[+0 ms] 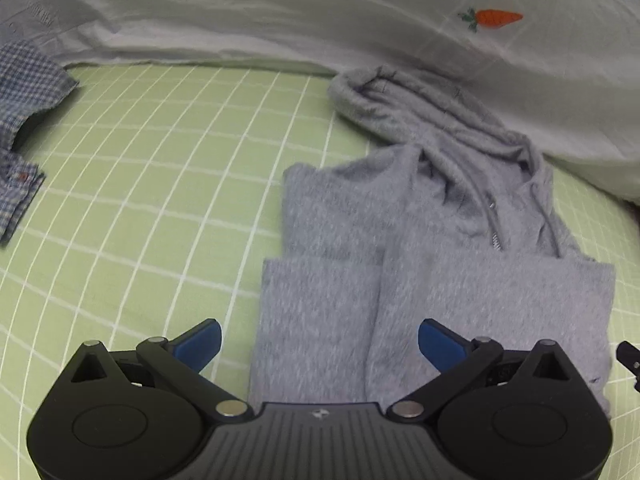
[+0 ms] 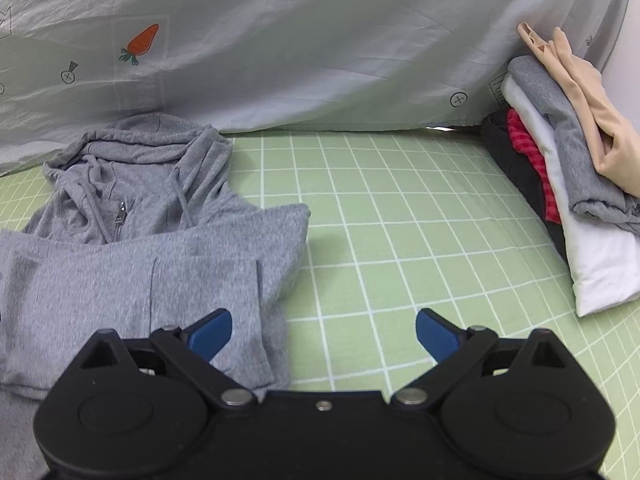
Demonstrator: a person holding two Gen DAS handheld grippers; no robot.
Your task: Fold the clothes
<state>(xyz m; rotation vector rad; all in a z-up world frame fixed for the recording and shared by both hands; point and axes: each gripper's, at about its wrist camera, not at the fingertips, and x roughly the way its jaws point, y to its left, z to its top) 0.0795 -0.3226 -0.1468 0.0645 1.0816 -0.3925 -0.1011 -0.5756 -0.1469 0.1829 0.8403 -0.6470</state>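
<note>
A grey zip hoodie lies folded on the green checked sheet, sleeves tucked in and hood bunched toward the far side. My left gripper hovers open over its near edge, blue pads wide apart with only cloth below them. In the right wrist view the same hoodie fills the left half. My right gripper stands open just past the hoodie's right edge; its left pad is over grey cloth, its right pad over bare sheet. Nothing is pinched in either gripper.
A pale quilt with a carrot print runs along the far side. A blue checked shirt lies crumpled at far left. A stack of folded clothes stands at the right edge of the sheet.
</note>
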